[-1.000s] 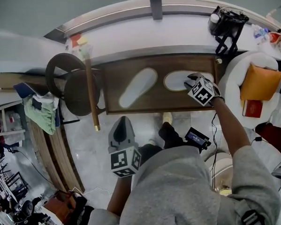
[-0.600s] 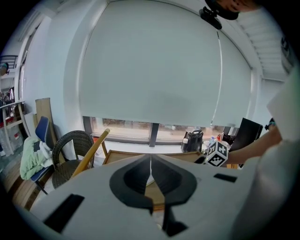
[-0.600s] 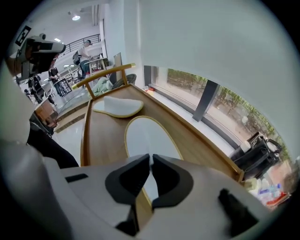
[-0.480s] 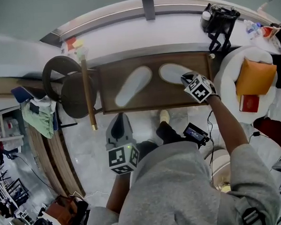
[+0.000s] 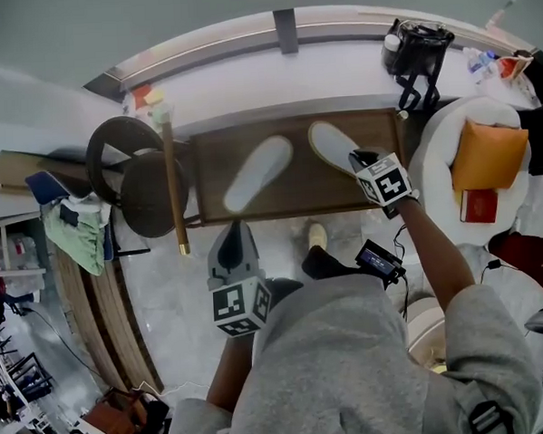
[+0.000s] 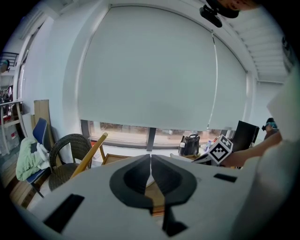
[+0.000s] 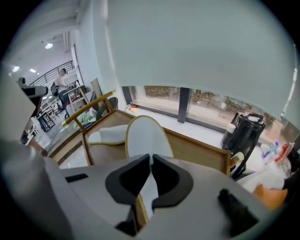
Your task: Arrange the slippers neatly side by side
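Note:
Two white slippers with yellow trim lie on a dark wooden table [image 5: 300, 208]. The left slipper [image 5: 257, 173] slants across the table's middle and also shows in the right gripper view [image 7: 108, 134]. My right gripper [image 5: 359, 162] is shut on the heel of the right slipper [image 5: 329, 143]. In its own view the jaws [image 7: 151, 158] pinch the thin white sole [image 7: 143, 136], whose toe points away. My left gripper [image 5: 233, 232] hangs low in front of the person's body, off the table. Its jaws [image 6: 150, 158] are shut with nothing between them.
A wicker chair [image 5: 128, 169] and a leaning wooden pole [image 5: 172, 180] stand left of the table. A black bag [image 5: 419, 48] sits on the window ledge at the back right. A white seat with an orange cushion [image 5: 491, 155] is to the right.
My right gripper has closed on the right slipper's heel. That slipper has swung from lying crosswise to slanting, its heel drawn toward the near edge. The left gripper has hardly moved.

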`<state>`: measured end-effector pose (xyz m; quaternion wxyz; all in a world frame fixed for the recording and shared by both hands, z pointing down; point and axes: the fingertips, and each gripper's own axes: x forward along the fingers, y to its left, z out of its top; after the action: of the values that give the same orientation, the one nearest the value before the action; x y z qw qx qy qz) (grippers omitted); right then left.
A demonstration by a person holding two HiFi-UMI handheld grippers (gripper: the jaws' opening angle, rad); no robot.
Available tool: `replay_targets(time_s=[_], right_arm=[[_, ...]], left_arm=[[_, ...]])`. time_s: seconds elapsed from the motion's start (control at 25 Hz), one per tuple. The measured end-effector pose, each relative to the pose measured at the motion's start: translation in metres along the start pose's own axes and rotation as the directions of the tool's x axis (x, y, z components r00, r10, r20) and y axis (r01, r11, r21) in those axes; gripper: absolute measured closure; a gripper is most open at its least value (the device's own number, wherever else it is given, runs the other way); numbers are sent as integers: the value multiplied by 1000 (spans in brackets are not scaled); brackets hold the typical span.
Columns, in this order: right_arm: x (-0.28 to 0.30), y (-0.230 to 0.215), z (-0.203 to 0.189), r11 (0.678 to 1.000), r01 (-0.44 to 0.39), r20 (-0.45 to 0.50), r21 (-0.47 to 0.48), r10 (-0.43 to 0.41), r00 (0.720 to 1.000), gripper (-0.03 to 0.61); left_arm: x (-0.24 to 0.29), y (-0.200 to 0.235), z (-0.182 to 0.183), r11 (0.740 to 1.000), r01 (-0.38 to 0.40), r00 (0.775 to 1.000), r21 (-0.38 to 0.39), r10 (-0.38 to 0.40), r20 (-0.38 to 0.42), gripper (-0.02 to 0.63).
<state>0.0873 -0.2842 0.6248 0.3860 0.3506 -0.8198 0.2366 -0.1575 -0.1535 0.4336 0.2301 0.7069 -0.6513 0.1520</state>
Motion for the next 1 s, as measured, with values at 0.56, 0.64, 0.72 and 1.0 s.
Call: replay_targets(time_s=[0.56, 0.64, 0.72, 1.0], right_arm=[[-21, -8, 15, 825, 44, 57, 563, -92, 994, 543], [-21, -9, 9, 760, 81, 43, 645, -142, 989, 543], [-17, -6, 4, 681, 99, 25, 726, -170, 985, 543], [28, 15, -20, 567, 133, -77, 813, -122, 989, 543]], left_arm=[[-3, 1, 2, 1000, -5, 1000, 2, 5, 15, 594], [-3, 0, 1, 1000, -5, 1000, 1, 5, 13, 595], [-4, 0, 1, 1000, -8, 1000, 0, 8, 10, 595], [-8, 2, 1, 1000, -28, 1000, 4, 28, 8, 595]])
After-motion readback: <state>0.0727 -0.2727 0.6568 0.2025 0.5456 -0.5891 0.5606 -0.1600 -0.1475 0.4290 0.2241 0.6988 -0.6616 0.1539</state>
